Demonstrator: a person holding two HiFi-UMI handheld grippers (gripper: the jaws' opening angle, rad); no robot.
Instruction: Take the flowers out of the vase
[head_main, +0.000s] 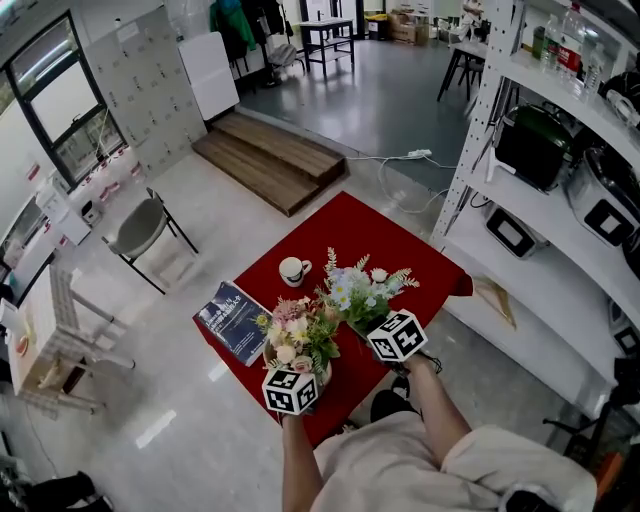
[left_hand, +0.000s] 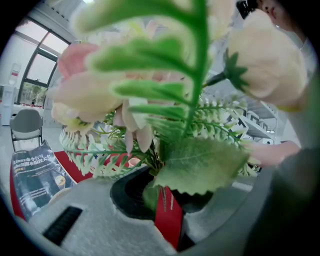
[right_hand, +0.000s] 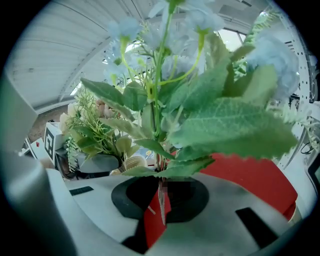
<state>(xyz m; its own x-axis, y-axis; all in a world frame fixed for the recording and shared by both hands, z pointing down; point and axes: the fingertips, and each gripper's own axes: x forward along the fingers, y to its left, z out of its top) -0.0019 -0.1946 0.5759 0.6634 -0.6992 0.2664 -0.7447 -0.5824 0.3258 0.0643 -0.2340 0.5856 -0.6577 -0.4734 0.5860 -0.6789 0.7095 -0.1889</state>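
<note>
The left tool is clenched on the thin stems of the pink and cream bunch, which rises upright from between its jaws over the near edge of the red worktop. The right tool is likewise clamped on the stems of the blue and white bunch, whose broad green leaves spread just above the jaws. This second bunch stands over the middle of the worktop, close beside the pink one on its right, and their foliage nearly meets. A white cup sits farther back on the cloth. A dark book lies at the left edge, near the pink flowers.
</note>
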